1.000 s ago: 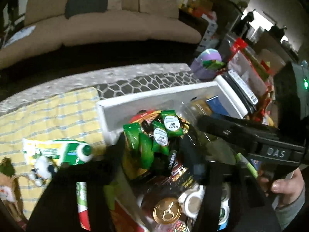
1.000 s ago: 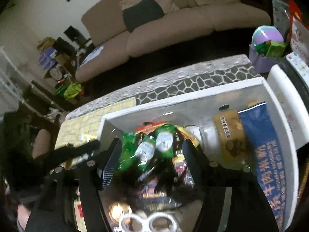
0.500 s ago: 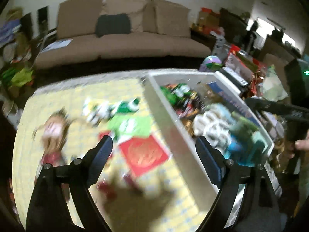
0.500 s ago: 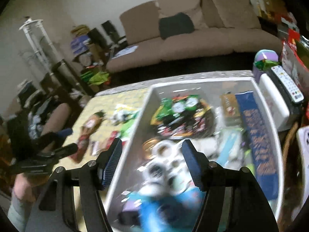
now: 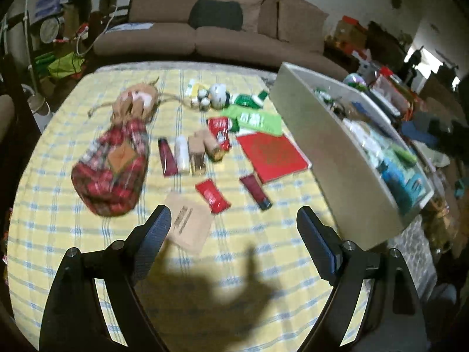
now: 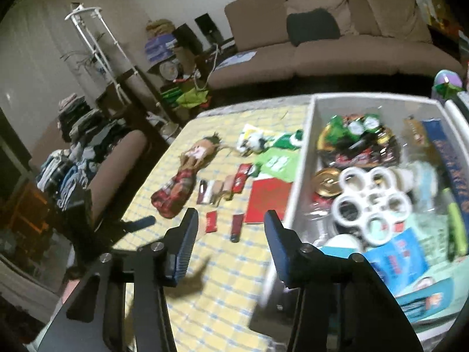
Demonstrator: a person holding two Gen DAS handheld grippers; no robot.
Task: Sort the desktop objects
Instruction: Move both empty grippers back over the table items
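Observation:
A white bin (image 5: 346, 158) full of snacks and small items stands at the right of a yellow checked cloth (image 5: 58, 228). It also shows in the right wrist view (image 6: 303, 158). Loose items lie on the cloth: a red-plaid doll (image 5: 117, 158), a red booklet (image 5: 272, 152), a red packet (image 5: 211, 196), a dark red tube (image 5: 255, 191), a tan packet (image 5: 187, 228), green packets (image 5: 255, 118). My left gripper (image 5: 234, 226) is open and empty above the cloth's near part. My right gripper (image 6: 231, 228) is open and empty above the bin's left wall.
A brown sofa (image 5: 211, 32) stands beyond the table. Clutter and boxes (image 5: 390, 88) crowd the right of the bin. A chair with piled clothes (image 6: 88, 152) stands left of the table. The left gripper's handle (image 6: 137, 223) shows in the right wrist view.
Both grippers have pulled back and up from inside the bin. The left one has swung left over the cloth. The whole table has come into view.

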